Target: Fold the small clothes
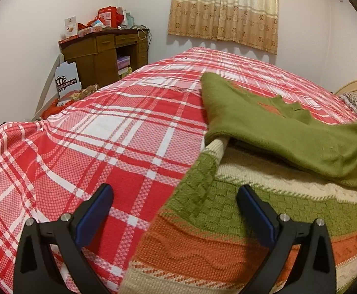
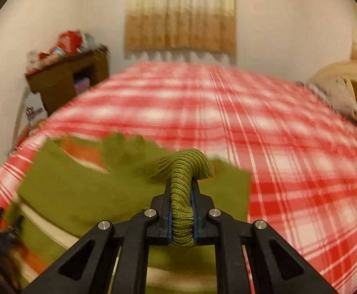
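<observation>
Red-and-white plaid bedspread (image 1: 109, 132) fills most of what I'm seeing, with a cluttered wooden desk (image 1: 102, 51) in the far corner and a curtain (image 1: 223, 12) on the back wall. My left gripper (image 1: 174, 210) hovers with its jaws wide apart and nothing between them, just above the edge of the striped knit sweater (image 1: 227, 225) lying on the bed. My right gripper (image 2: 181, 210) is clamped tight on the ribbed green cuff (image 2: 182, 196) of the sweater's sleeve (image 1: 276, 132), which is draped across the sweater's body.
</observation>
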A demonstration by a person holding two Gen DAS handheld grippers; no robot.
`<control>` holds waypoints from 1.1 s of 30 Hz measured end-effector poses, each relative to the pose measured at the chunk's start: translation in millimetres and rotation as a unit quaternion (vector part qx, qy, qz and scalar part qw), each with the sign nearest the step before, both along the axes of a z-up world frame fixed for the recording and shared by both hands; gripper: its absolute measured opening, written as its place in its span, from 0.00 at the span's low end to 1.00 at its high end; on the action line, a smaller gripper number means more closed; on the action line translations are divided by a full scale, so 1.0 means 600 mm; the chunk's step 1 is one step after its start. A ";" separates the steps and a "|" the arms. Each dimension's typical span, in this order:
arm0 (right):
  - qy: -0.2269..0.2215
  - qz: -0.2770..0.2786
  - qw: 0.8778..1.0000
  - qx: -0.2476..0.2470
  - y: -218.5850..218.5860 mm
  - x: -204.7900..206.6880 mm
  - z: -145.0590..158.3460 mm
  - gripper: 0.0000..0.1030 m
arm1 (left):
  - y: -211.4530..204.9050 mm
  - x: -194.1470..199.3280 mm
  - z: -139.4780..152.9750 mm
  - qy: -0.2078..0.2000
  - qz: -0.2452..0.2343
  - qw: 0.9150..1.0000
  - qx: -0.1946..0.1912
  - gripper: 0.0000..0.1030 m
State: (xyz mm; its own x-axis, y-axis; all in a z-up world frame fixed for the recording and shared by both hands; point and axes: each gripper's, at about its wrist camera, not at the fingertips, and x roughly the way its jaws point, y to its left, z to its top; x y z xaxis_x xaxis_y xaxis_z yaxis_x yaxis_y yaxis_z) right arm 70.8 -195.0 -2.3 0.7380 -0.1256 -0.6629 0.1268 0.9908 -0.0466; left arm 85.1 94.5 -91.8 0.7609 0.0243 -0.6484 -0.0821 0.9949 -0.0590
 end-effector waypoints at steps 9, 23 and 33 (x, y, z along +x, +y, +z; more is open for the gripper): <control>0.042 -0.033 0.994 0.098 -0.077 -0.008 -0.098 0.27 | 0.001 0.001 0.000 0.001 0.000 1.000 0.002 1.00; -0.007 0.004 0.998 0.064 -0.018 -0.090 -0.020 0.27 | -0.001 0.001 0.000 0.001 0.001 1.000 0.004 1.00; 0.067 0.032 0.988 0.135 -0.016 -0.036 -0.112 0.28 | 0.002 0.001 0.001 0.001 0.001 1.000 0.004 1.00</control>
State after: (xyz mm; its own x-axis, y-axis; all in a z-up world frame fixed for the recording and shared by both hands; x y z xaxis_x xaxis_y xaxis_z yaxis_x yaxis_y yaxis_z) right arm 49.2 -204.3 -69.6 0.6420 0.1128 -0.7584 0.0737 0.9755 0.2074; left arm 85.5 95.5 -91.4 0.7599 0.0310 -0.6493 -0.0837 0.9952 -0.0504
